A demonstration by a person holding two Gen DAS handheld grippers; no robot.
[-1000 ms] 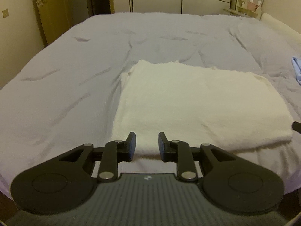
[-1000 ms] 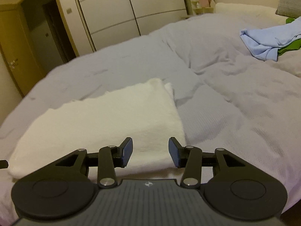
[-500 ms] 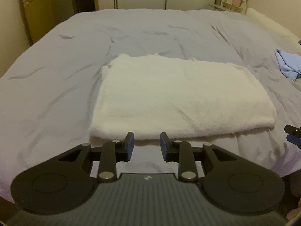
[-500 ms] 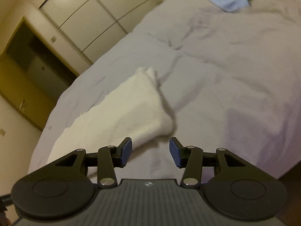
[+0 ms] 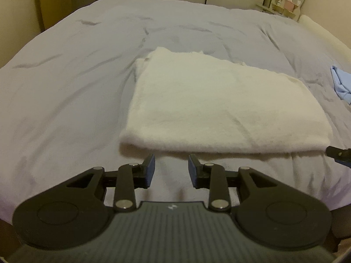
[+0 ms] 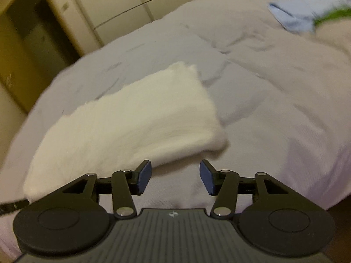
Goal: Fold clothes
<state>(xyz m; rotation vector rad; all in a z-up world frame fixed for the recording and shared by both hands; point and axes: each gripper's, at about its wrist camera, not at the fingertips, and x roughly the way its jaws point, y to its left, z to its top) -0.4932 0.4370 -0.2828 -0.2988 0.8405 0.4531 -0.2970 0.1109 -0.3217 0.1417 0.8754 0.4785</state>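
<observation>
A white folded towel (image 5: 221, 107) lies flat on the grey bed cover (image 5: 65, 87). It also shows in the right wrist view (image 6: 136, 118). My left gripper (image 5: 171, 167) is open and empty, just short of the towel's near folded edge, toward its left part. My right gripper (image 6: 175, 174) is open and empty, just in front of the towel's near right corner. The right gripper's tip (image 5: 339, 153) shows at the right edge of the left wrist view, beside that corner.
A light blue garment (image 6: 296, 19) with a green one (image 6: 333, 15) lies far right on the bed; the blue one shows too in the left wrist view (image 5: 341, 85). Wardrobe doors (image 6: 122, 6) and a door (image 6: 19, 65) stand beyond the bed.
Both grippers have drawn back from the towel, which was under their fingertips a second ago. The right gripper's view has tilted and swung, and is blurred.
</observation>
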